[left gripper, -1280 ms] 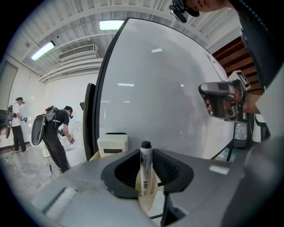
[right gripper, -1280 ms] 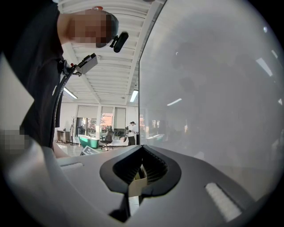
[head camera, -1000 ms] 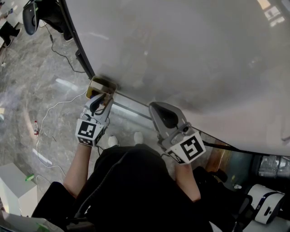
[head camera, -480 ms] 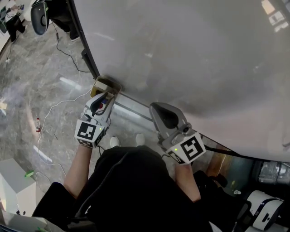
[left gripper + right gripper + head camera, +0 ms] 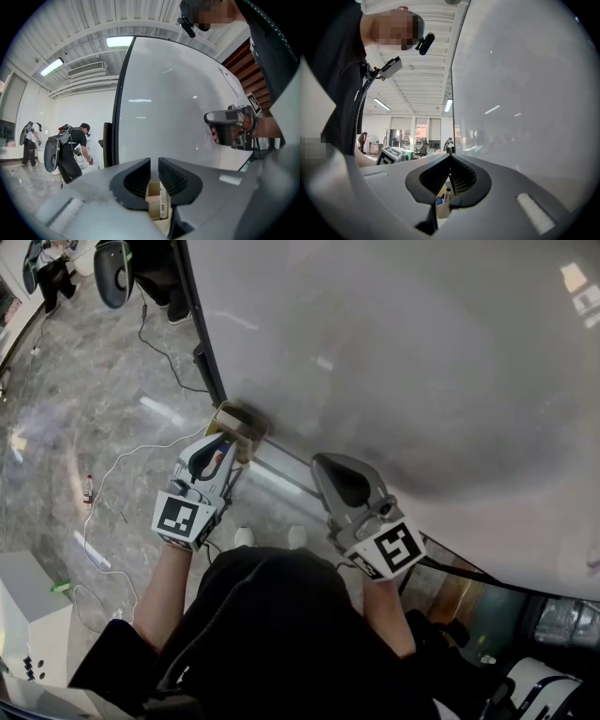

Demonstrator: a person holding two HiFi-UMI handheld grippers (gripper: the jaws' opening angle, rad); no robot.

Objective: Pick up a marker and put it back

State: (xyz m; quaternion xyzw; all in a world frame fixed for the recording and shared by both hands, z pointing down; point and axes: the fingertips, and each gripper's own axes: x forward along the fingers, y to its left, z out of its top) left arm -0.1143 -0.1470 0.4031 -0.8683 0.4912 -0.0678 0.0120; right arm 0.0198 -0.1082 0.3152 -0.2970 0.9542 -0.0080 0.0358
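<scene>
Left gripper (image 5: 154, 168) jaws are being closed about a marker (image 5: 163, 202) kept in the box (image 5: 240, 418) at the whiteboard (image 5: 422, 362)'s lower corner; right gripper (image 5: 451, 161) jaws are held together, empty.

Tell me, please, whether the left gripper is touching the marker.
Cannot tell: in the left gripper view the marker stands between the closing fingers, but neither contact nor gap shows plainly.

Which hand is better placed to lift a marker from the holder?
Left. The left tool is at the holder, jaws closing with a marker between them. The right tool, jaws together, is farther along the whiteboard.
</scene>
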